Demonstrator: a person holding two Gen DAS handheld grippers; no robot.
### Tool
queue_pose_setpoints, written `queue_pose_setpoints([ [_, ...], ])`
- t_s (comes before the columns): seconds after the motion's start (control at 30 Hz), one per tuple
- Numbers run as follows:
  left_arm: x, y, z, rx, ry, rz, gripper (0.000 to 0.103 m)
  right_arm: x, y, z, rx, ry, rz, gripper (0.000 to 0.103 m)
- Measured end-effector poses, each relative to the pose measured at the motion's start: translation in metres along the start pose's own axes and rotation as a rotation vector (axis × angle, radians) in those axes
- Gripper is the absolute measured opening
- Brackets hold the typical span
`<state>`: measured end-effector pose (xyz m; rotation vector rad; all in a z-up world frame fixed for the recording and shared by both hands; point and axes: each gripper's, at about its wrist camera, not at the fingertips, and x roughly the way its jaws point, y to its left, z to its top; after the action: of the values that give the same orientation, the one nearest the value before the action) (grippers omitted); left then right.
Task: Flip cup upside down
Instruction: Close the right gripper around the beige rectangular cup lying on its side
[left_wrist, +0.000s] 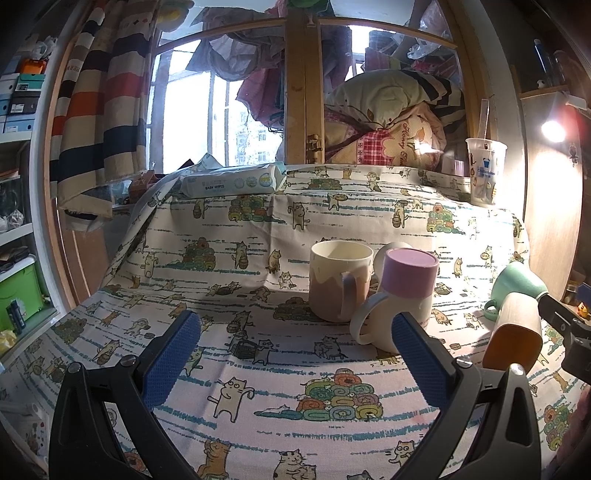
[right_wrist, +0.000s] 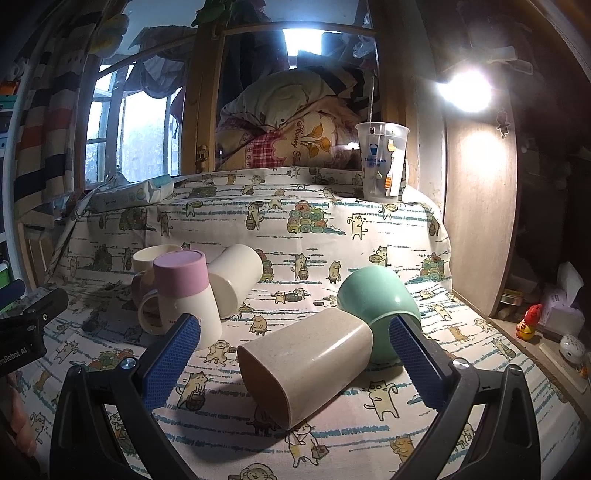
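Observation:
Several cups sit on a cat-print cloth (left_wrist: 258, 387). An upright cream and pink mug (left_wrist: 338, 282) stands mouth up. Beside it a pink-bottomed mug (left_wrist: 400, 295) stands upside down; it also shows in the right wrist view (right_wrist: 183, 291). A white cup (right_wrist: 236, 278) lies on its side. A beige tumbler (right_wrist: 306, 363) lies on its side between my right fingers, untouched. A green mug (right_wrist: 376, 306) rests behind it, tilted mouth down. My left gripper (left_wrist: 295, 354) is open and empty, short of the mugs. My right gripper (right_wrist: 295, 358) is open.
A clear plastic cup with a straw (right_wrist: 382, 162) stands on the raised back ledge at the right. A pack of baby wipes (left_wrist: 232, 181) lies on the ledge at the left. A wooden panel (right_wrist: 476, 221) bounds the right side. A bright lamp (right_wrist: 463, 90) shines above.

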<state>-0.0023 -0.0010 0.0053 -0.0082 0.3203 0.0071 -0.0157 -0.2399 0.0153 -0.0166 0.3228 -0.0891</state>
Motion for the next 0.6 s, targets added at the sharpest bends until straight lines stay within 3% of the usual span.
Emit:
queue_pose_setpoints([
  [0.17, -0.002, -0.002, -0.002, 0.012, -0.006, -0.048, 0.103, -0.003, -0.001, 0.003, 0.003, -0.005, 0.000, 0.103],
  [0.3, -0.009, -0.008, -0.001, 0.039, -0.033, -0.042, 0.103, -0.003, -0.005, 0.005, 0.007, 0.002, 0.020, 0.103],
  [0.5, -0.006, -0.031, 0.007, 0.107, 0.082, -0.122, 0.103, 0.002, -0.029, 0.014, 0.080, 0.093, 0.100, 0.102],
  [0.6, 0.001, -0.047, 0.008, 0.127, 0.137, -0.145, 0.101, 0.011, -0.043, 0.019, 0.134, 0.150, 0.142, 0.094],
])
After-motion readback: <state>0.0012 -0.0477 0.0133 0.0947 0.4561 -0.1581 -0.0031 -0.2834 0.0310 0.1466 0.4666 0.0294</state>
